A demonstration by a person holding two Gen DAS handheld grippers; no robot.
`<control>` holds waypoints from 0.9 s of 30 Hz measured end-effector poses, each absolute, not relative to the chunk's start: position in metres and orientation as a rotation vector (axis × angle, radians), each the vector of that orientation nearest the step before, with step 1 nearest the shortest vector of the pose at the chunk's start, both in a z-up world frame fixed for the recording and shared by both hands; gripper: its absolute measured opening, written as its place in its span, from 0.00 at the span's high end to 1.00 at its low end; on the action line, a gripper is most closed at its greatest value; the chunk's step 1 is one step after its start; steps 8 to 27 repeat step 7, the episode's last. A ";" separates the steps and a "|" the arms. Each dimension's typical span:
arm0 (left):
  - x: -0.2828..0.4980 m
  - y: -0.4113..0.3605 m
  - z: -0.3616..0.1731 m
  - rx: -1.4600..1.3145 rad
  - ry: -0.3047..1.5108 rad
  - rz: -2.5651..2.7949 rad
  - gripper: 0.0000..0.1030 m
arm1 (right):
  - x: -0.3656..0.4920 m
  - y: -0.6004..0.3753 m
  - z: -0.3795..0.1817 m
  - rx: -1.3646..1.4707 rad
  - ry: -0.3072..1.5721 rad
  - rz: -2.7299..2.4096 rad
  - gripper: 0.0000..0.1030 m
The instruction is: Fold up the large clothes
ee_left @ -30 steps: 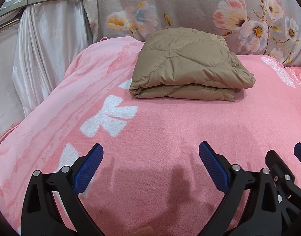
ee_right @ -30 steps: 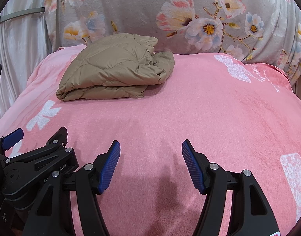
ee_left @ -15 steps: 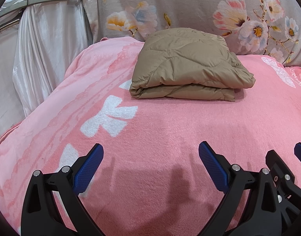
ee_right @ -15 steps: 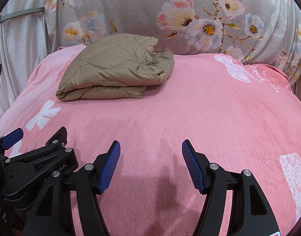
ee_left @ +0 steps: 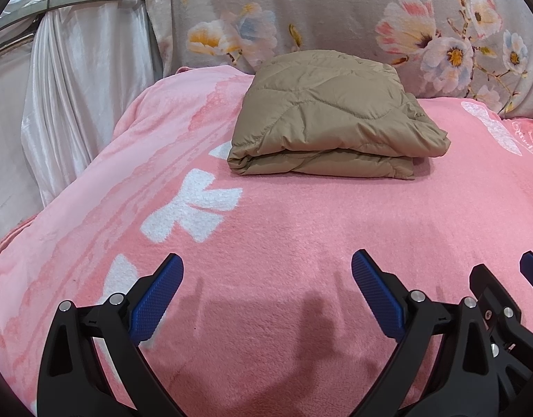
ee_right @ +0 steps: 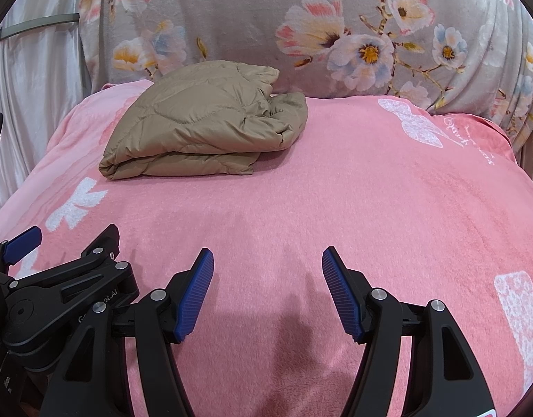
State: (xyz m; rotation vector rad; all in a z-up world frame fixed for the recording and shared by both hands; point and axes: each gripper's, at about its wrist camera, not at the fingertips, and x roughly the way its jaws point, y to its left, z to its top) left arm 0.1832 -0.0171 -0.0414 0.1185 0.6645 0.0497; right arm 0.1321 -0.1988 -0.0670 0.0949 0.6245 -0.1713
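Observation:
A tan quilted jacket (ee_left: pixel 330 118) (ee_right: pixel 207 123) lies folded into a thick rectangular bundle at the far side of a pink blanket (ee_left: pixel 283 229) (ee_right: pixel 353 201), just in front of the flowered cloth. My left gripper (ee_left: pixel 268 271) hovers open over bare blanket well short of the bundle, blue pads wide apart and empty. My right gripper (ee_right: pixel 268 266) is open too, nothing between its pads, with the bundle ahead and to its left. Each gripper shows at the edge of the other's view.
A grey flowered cloth (ee_left: pixel 336 10) (ee_right: pixel 301 17) rises as a backdrop behind the blanket. A white satin curtain (ee_left: pixel 75 87) hangs at the left. White bow prints (ee_left: pixel 193 205) mark the blanket, which drops off at the left and right edges.

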 end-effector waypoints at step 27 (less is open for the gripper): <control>0.186 -0.018 -0.039 0.121 0.667 0.033 0.13 | 0.132 -0.198 -0.067 0.094 0.624 -0.175 0.38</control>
